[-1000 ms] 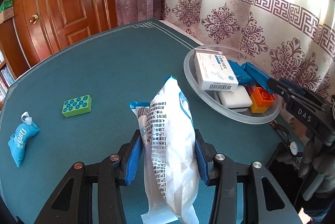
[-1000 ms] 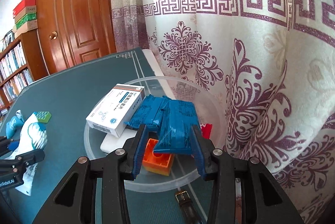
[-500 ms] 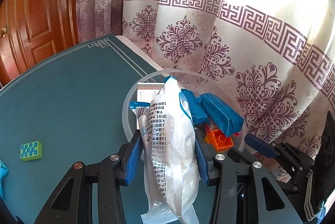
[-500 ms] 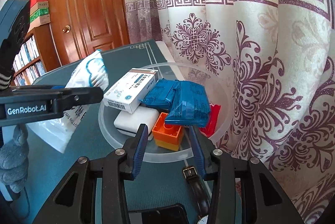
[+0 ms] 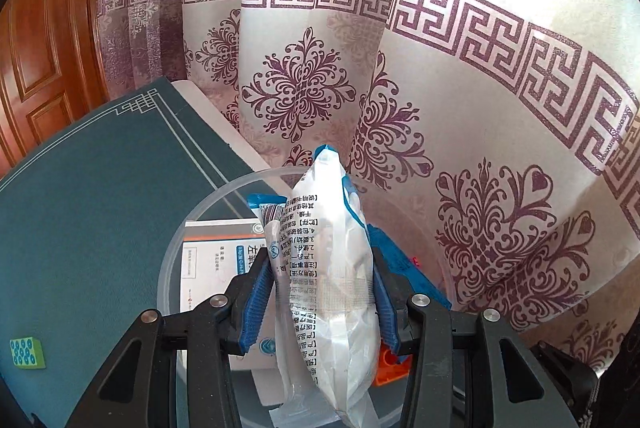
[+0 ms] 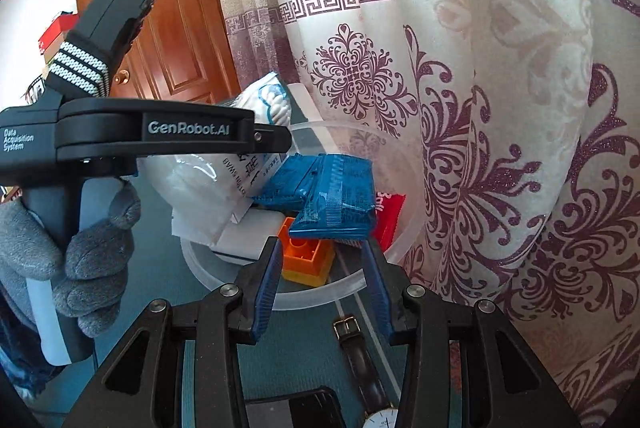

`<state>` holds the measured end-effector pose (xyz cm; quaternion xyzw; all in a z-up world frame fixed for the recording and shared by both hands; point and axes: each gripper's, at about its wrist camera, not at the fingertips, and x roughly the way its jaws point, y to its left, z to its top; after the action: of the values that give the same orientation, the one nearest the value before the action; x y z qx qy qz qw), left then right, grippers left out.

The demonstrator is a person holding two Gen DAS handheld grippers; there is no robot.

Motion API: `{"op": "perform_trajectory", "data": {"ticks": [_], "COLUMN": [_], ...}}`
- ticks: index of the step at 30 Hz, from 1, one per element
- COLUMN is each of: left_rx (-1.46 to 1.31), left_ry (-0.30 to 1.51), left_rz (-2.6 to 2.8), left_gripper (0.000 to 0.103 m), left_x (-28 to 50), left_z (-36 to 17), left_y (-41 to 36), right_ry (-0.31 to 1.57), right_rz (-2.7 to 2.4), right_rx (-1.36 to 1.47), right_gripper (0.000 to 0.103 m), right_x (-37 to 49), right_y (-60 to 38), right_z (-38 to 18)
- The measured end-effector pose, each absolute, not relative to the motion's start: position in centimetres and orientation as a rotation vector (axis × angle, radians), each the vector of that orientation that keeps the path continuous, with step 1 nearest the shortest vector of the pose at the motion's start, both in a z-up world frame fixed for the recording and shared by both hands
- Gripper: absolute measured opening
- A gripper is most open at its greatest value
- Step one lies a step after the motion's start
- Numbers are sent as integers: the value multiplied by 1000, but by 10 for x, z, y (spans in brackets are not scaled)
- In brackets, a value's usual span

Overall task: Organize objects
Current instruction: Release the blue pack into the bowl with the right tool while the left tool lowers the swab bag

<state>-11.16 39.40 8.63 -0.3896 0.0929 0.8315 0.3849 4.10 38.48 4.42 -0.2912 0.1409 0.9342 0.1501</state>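
A white bag of cotton swabs (image 5: 332, 288) is being clamped upright between the blue pads (image 5: 254, 302) of the left gripper (image 5: 320, 302), lower centre of the left wrist view. The bag is being held over a clear plastic bowl (image 5: 168, 268), which is sitting on a teal table (image 5: 92, 187) beside a patterned curtain (image 5: 480, 107). A white medicine box (image 5: 216, 260) is lying inside the bowl, left of the bag, with a blue packet (image 5: 404, 264) to the right and an orange block (image 5: 386, 368) lower right. A green block (image 5: 27, 347) is lying on the table at the lower left edge, well apart from the bowl.

In the right wrist view, the right gripper (image 6: 322, 284) is being held wide, nothing between its fingers, lower centre, just short of the bowl (image 6: 320, 298). The left gripper (image 6: 276, 139) is seen at upper left, gripped by a grey-gloved hand (image 6: 80, 268), with the bag (image 6: 224, 163) hanging over the bowl. Blue packets (image 6: 332, 199), the orange block (image 6: 308, 260) and a red packet (image 6: 388, 216) are lying in the bowl. A watch (image 6: 368, 368) is lying on the table at bottom centre.
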Motion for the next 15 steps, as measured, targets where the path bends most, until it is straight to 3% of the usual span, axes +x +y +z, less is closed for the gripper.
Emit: {"op": "perform_trajectory", "data": {"ticks": [10, 11, 13, 15], "left_rx": [-1004, -1012, -993, -954], "left_ry": [238, 228, 193, 157], "left_rz": [2119, 2119, 2144, 2166], "left_gripper": [52, 57, 85, 90], "left_x": [-135, -137, -137, -136], "left_z": [82, 81, 82, 86], "left_y": [417, 417, 411, 404], "right_ry": [406, 406, 409, 409], "right_rz": [2702, 2701, 2699, 2699], "right_rx": [-848, -848, -850, -851], "right_gripper": [43, 43, 43, 43], "right_x": [39, 38, 38, 38], "right_y": [377, 377, 377, 376], "right_z": [42, 42, 41, 41]}}
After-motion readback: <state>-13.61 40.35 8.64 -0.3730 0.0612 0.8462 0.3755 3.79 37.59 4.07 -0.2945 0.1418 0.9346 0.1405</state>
